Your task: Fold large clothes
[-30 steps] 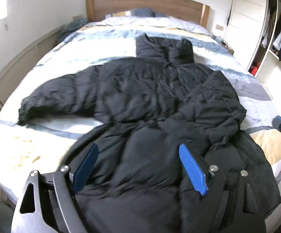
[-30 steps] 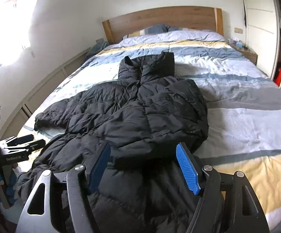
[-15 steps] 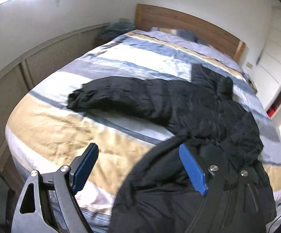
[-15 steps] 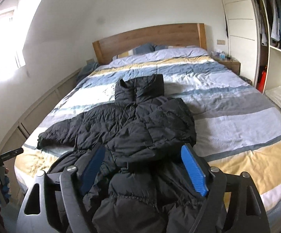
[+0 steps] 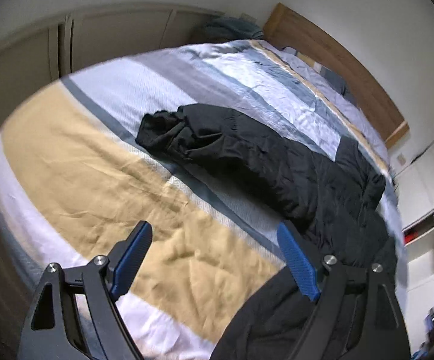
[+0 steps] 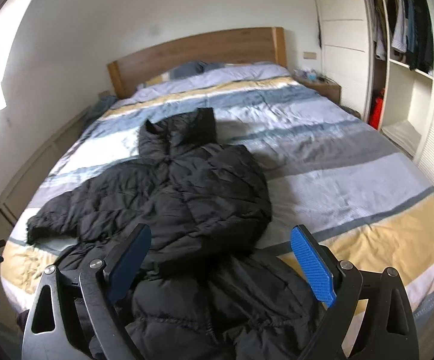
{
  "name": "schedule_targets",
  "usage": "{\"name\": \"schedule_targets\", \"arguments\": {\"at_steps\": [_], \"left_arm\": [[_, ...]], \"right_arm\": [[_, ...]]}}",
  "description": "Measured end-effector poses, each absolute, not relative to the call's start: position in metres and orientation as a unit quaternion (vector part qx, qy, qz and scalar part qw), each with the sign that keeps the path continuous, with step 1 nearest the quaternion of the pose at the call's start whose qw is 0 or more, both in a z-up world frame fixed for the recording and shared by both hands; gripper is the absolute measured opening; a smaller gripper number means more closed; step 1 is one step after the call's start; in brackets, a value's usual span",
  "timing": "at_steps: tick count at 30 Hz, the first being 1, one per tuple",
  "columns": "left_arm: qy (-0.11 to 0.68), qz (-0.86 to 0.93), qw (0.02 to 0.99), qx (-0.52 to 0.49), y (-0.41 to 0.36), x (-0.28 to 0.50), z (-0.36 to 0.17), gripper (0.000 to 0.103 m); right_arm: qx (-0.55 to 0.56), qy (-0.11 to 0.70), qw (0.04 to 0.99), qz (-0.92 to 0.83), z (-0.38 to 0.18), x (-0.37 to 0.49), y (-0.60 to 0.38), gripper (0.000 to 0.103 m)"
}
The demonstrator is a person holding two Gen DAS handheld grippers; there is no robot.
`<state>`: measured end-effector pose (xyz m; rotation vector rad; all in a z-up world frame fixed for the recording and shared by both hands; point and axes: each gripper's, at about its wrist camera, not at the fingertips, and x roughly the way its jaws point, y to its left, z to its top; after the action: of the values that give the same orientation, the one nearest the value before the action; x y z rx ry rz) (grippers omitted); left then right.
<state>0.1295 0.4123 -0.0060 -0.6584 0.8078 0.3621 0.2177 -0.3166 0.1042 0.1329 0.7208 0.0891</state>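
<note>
Black puffer jacket (image 6: 169, 198) lies on the striped bed (image 6: 352, 180), right sleeve folded over the chest, left sleeve (image 5: 217, 138) out flat. Right gripper (image 6: 220, 265), jaws just widened, holds nothing. Left gripper (image 5: 214, 258), jaws apart and empty, faces that sleeve, likely next fold.

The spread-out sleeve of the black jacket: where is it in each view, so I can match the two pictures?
Left wrist view: the sleeve lies in the middle, its cuff toward the picture's left.
Right wrist view: the sleeve lies at left of centre, cuff at the far left.
Shared landmark: the wooden headboard.
</note>
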Motion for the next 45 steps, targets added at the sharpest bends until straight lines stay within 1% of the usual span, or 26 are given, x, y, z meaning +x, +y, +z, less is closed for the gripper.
{"name": "schedule_targets", "arguments": {"at_steps": [4, 11, 15, 17, 21, 23, 24, 25, 26, 27, 28, 29, 31, 33, 36, 42, 45], "left_arm": [[0.371, 0.144, 0.832, -0.385, 0.437, 0.155, -0.031, 0.085], [0.342, 0.126, 0.8, -0.476, 0.465, 0.212, -0.072, 0.085], [0.326, 0.122, 0.785, -0.512, 0.477, 0.24, -0.092, 0.085], [0.317, 0.121, 0.775, -0.534, 0.483, 0.253, -0.102, 0.083], [0.301, 0.128, 0.757, -0.565, 0.496, 0.269, -0.118, 0.082], [0.286, 0.13, 0.743, -0.591, 0.503, 0.273, -0.126, 0.077], [0.279, 0.13, 0.737, -0.602, 0.507, 0.274, -0.129, 0.071], [0.274, 0.131, 0.733, -0.609, 0.51, 0.274, -0.132, 0.061], [0.273, 0.134, 0.729, -0.613, 0.512, 0.276, -0.134, 0.054], [0.275, 0.135, 0.726, -0.615, 0.514, 0.277, -0.136, 0.04], [0.275, 0.135, 0.724, -0.618, 0.515, 0.278, -0.137, 0.032], [0.274, 0.134, 0.72, -0.623, 0.516, 0.278, -0.139, 0.03], [0.269, 0.132, 0.719, -0.627, 0.517, 0.276, -0.139, 0.017], [0.269, 0.132, 0.726, -0.62, 0.516, 0.275, -0.135, 0.011], [0.272, 0.134, 0.742, -0.598, 0.51, 0.274, -0.122, 0.008], [0.278, 0.131, 0.779, -0.547, 0.499, 0.274, -0.09, 0.007], [0.279, 0.121, 0.804, -0.511, 0.487, 0.274, -0.062, 0.006]], "right_arm": [[0.073, 0.365, 0.928, 0.022, 0.094, 0.233, -0.322, 0.093], [0.058, 0.39, 0.919, -0.01, 0.079, 0.256, -0.324, 0.093], [0.055, 0.399, 0.915, -0.037, 0.075, 0.267, -0.333, 0.093], [0.055, 0.399, 0.914, -0.048, 0.075, 0.271, -0.338, 0.093], [0.05, 0.398, 0.913, -0.067, 0.078, 0.276, -0.345, 0.093], [0.049, 0.398, 0.913, -0.073, 0.079, 0.277, -0.348, 0.093], [0.048, 0.398, 0.913, -0.075, 0.079, 0.277, -0.35, 0.093], [0.047, 0.398, 0.913, -0.076, 0.08, 0.277, -0.35, 0.093], [0.045, 0.397, 0.913, -0.076, 0.08, 0.277, -0.35, 0.093], [0.043, 0.397, 0.914, -0.076, 0.081, 0.276, -0.35, 0.093], [0.041, 0.396, 0.914, -0.076, 0.082, 0.275, -0.35, 0.093], [0.04, 0.395, 0.915, -0.075, 0.082, 0.274, -0.35, 0.093], [0.04, 0.394, 0.915, -0.074, 0.083, 0.271, -0.351, 0.093], [0.039, 0.392, 0.916, -0.072, 0.085, 0.267, -0.351, 0.093], [0.04, 0.388, 0.918, -0.071, 0.089, 0.26, -0.353, 0.093], [0.053, 0.374, 0.923, -0.072, 0.101, 0.243, -0.364, 0.093], [0.057, 0.365, 0.926, -0.074, 0.109, 0.232, -0.372, 0.093]]}}
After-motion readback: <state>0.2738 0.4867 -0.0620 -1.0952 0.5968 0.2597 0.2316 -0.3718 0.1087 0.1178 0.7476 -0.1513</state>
